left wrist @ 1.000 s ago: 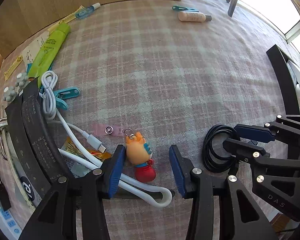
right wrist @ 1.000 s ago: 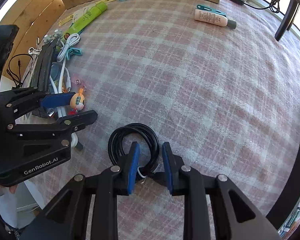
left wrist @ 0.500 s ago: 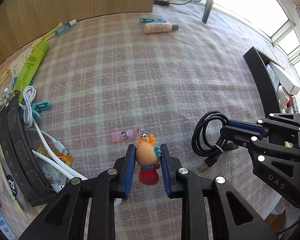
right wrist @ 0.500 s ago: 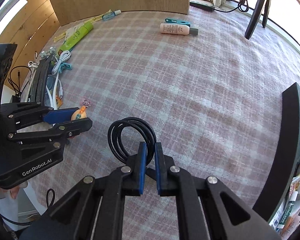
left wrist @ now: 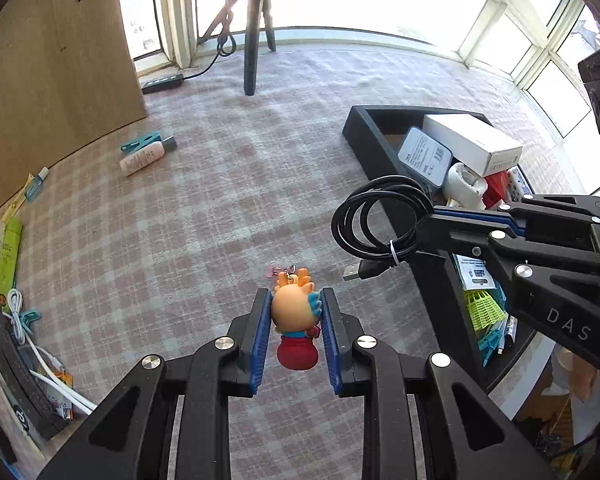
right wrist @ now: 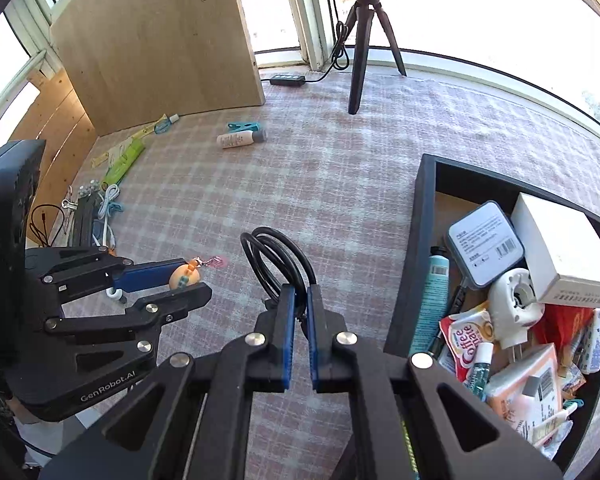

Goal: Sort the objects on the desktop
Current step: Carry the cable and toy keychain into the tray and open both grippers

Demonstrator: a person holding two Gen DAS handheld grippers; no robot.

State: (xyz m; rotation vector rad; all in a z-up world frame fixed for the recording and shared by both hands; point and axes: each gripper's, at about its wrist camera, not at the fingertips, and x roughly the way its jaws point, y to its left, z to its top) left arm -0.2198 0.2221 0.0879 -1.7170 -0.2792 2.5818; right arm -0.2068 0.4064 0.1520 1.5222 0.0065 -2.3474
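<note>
A small cartoon keychain figure [left wrist: 294, 316], with an orange head and a red base, hangs above the checked cloth. My left gripper [left wrist: 295, 294] is shut on it, blue pads against both sides of its head. The right wrist view shows the same figure [right wrist: 184, 276] at the left. My right gripper [right wrist: 301, 290] is closing tight on a coiled black USB cable [right wrist: 274, 256], which it holds lifted off the cloth. The cable [left wrist: 380, 216] hangs beside the black tray [left wrist: 380, 140], whose wall [right wrist: 424, 216] encloses many boxes and packets.
On the cloth at the back lie a white lotion bottle [right wrist: 240, 138] and a teal clip [right wrist: 242, 125]. A tripod [right wrist: 358, 40] and a wooden board [right wrist: 160, 40] stand behind. At the left are a green tube [left wrist: 8, 256], a white cable [left wrist: 16, 308] and another black tray [left wrist: 16, 380].
Both grippers shut, the left on the figure and the right on the cable. They lifted them off the cloth and moved right toward the filled black tray.
</note>
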